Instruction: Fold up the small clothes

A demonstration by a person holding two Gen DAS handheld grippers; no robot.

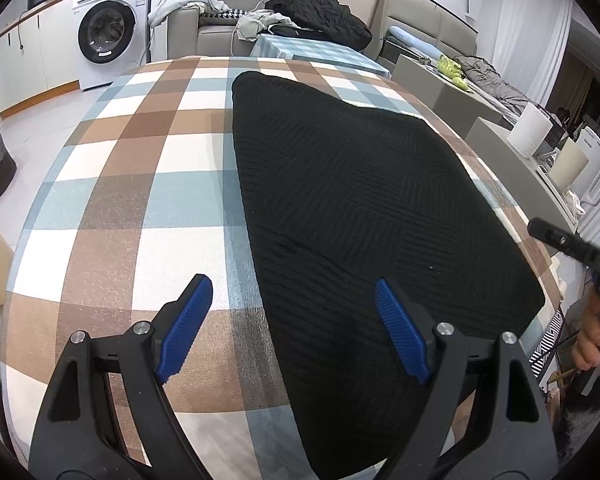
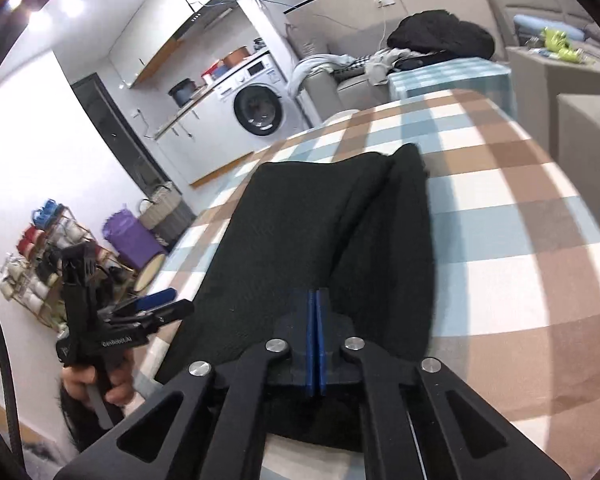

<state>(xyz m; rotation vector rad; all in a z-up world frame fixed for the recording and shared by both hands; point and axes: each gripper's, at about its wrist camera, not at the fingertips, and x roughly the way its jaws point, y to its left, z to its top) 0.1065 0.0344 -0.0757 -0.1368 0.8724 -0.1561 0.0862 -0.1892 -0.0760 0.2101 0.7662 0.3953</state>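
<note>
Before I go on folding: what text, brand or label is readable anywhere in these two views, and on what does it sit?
"GenRobot.AI": white print on the black left gripper, seen from the right wrist; small, so the reading is unsure.
White front-loading washing machine: panel lettering and sticker too small to read.
White appliance at the right edge: label blurred.
Black knitted garment: no text.

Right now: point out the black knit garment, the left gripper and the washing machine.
black knit garment (image 1: 360,208): left wrist view, middle of the fabric.
left gripper (image 1: 294,292): left wrist view, midway between fingertips.
washing machine (image 1: 106,32): left wrist view, round door.
</note>
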